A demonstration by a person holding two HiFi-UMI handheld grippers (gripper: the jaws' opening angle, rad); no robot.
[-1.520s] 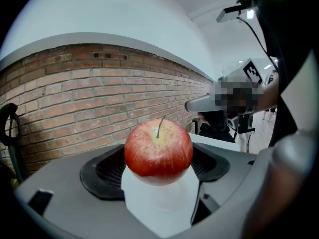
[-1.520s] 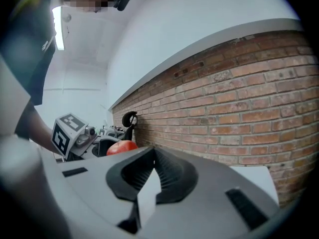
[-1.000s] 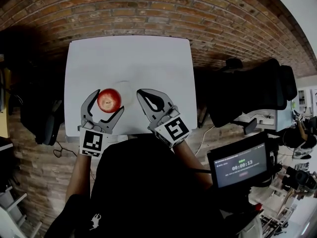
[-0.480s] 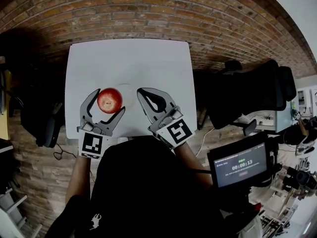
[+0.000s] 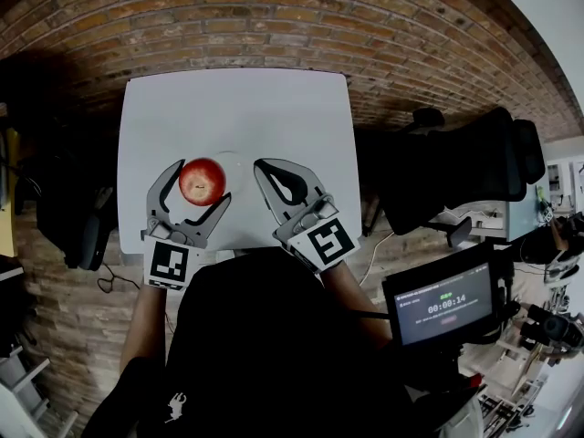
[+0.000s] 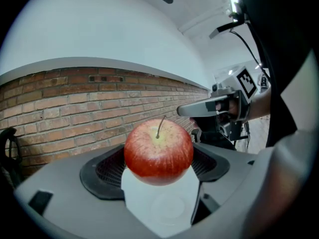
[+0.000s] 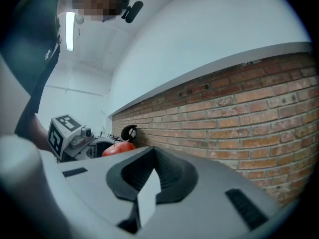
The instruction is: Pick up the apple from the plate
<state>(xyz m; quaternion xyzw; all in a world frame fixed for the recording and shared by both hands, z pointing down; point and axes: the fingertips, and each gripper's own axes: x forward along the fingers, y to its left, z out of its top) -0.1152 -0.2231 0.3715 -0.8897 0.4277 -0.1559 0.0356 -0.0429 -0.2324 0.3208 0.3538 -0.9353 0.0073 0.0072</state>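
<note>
The apple point(image 6: 158, 152) is clamped in the left hand-held gripper point(image 5: 200, 183), apparently lifted off the plate point(image 5: 235, 164); the right hand-held gripper point(image 7: 151, 173) is closed, empty; little is left.

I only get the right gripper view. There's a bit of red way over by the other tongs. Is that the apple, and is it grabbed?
Observer: Yes. The left gripper view shows the apple clamped between the left tongs, stem up.
Operator: Where's the plate?
Observer: In the head view the pale plate lies on the white table, just right of the apple, between the left tongs and the right tongs.
</note>
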